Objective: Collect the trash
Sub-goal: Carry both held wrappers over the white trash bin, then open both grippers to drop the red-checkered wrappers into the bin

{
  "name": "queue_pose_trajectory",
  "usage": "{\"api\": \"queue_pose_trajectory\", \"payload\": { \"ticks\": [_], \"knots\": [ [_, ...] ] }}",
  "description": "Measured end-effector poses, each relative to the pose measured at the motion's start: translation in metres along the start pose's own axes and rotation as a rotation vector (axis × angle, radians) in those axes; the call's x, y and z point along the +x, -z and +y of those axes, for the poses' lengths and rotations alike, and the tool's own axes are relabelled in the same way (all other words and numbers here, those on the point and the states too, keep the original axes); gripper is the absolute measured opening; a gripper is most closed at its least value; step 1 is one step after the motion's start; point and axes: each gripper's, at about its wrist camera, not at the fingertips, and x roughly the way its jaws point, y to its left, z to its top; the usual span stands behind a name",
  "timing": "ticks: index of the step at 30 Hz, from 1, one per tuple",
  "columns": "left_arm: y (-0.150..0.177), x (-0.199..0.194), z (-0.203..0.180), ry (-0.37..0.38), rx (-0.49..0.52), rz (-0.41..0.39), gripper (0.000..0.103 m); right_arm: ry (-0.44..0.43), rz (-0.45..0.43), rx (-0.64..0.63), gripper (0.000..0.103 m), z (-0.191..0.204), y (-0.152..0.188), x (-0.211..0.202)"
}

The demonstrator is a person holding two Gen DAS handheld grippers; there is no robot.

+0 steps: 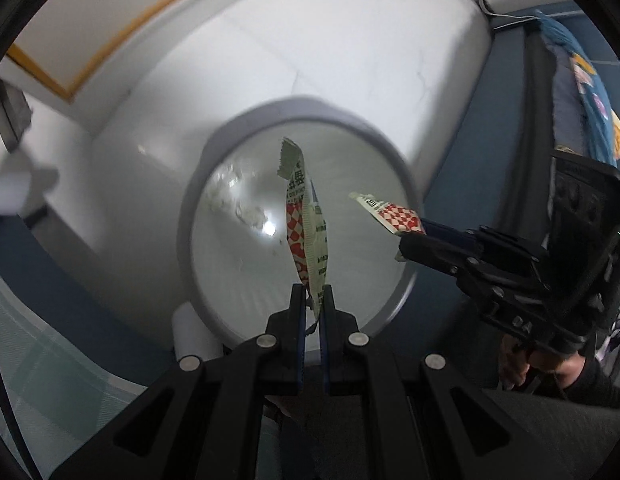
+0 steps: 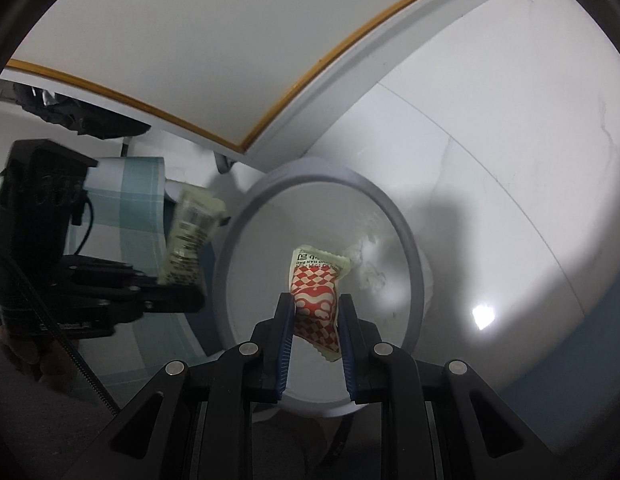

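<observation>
White floor and wall surround a round grey-rimmed bin [image 1: 198, 216], its white liner holding a few pale scraps. Over its mouth, the left gripper [image 1: 311, 300] pinches the lower end of a long red-checked sachet [image 1: 306, 232], which stands up from the closed jaws toward the bin's far rim. The right gripper [image 2: 315, 308] clamps a second, crumpled red-checked wrapper [image 2: 316, 292] between its blue pads, above the bin's near rim, the wrapper's printed end jutting past the fingertips.
</observation>
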Motion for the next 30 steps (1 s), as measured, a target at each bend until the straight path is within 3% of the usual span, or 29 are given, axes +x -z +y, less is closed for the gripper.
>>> {"api": "queue_pose_trajectory", "payload": {
  "ticks": [3, 14, 17, 18, 20, 22, 30],
  "knots": [
    [-0.005, 0.013, 0.005, 0.016, -0.041, 0.048, 0.003, 0.007, 0.017, 0.01, 0.021, -0.003, 0.001, 0.008],
    [-0.014, 0.033, 0.008, 0.001, -0.078, 0.101, 0.004, 0.028, 0.038, 0.04, 0.023, -0.01, 0.001, 0.016],
    [-0.015, 0.03, 0.012, -0.022, -0.081, 0.092, 0.014, 0.028, 0.037, 0.041, 0.024, -0.009, 0.002, 0.019],
    [-0.015, 0.026, 0.014, -0.027, -0.085, 0.081, 0.018, 0.023, 0.042, 0.045, 0.024, -0.01, 0.002, 0.02],
    [-0.015, 0.018, 0.016, -0.035, -0.097, 0.05, 0.037, 0.006, 0.046, 0.058, 0.027, -0.011, 0.001, 0.019],
    [-0.014, 0.001, 0.022, -0.045, -0.111, 0.009, 0.045, -0.006, 0.033, 0.061, 0.028, -0.012, 0.0, 0.013],
    [0.002, -0.081, 0.031, -0.016, -0.186, -0.207, 0.046, 0.014, -0.108, 0.034, 0.036, 0.005, -0.025, -0.049]
  ]
}}
